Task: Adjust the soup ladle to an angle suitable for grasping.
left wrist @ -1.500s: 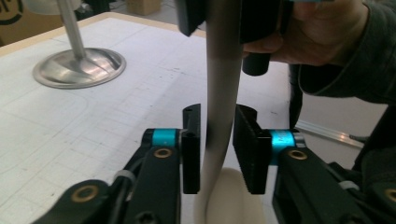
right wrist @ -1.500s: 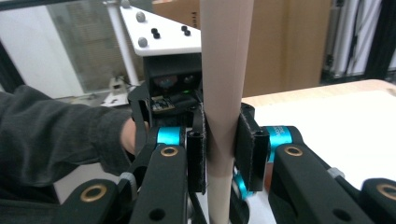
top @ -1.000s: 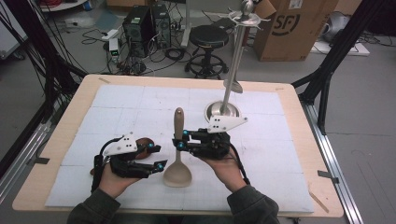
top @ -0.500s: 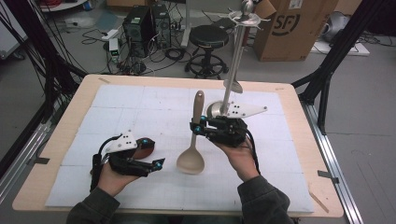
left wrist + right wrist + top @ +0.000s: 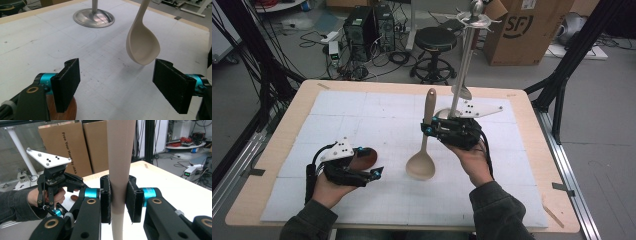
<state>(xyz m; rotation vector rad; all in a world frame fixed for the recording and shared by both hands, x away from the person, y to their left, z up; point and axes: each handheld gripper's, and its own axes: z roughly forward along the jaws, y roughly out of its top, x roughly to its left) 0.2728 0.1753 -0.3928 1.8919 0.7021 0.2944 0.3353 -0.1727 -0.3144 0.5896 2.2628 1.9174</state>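
Holding jaws: the right gripper (image 5: 117, 202) has both black pads pinched flat on the handle of the beige ladle (image 5: 423, 150), roughly at mid-handle.
Spread jaws: the left gripper (image 5: 120, 87) stands wide apart and has just been opening further; nothing lies between its pads, only bare white mat (image 5: 100, 82).
Ladle place: lifted off the mat, with its bowl (image 5: 143, 47) hanging just ahead of the left jaws, toward 1 o'clock in the left gripper view and clear of both pads.
Long axis: near upright with a slight tilt; in the high view it runs from the bowl at 6 o'clock to the handle tip at 12 o'clock.
Nearer hand: the right one, since it carries the ladle; the left hand (image 5: 327, 187) rests low at the ladle's 8 o'clock, apart from it.
Under the left gripper: a brown wooden disc (image 5: 364, 157) on the mat, partly covered.
Outward: the metal hanging stand (image 5: 462, 70) rises just beyond the right gripper, at about 1 o'clock from the ladle, its round base (image 5: 93, 18) on the mat.
Judgement: the coming move likely turns on bringing the handle tip up to the stand's top arms.
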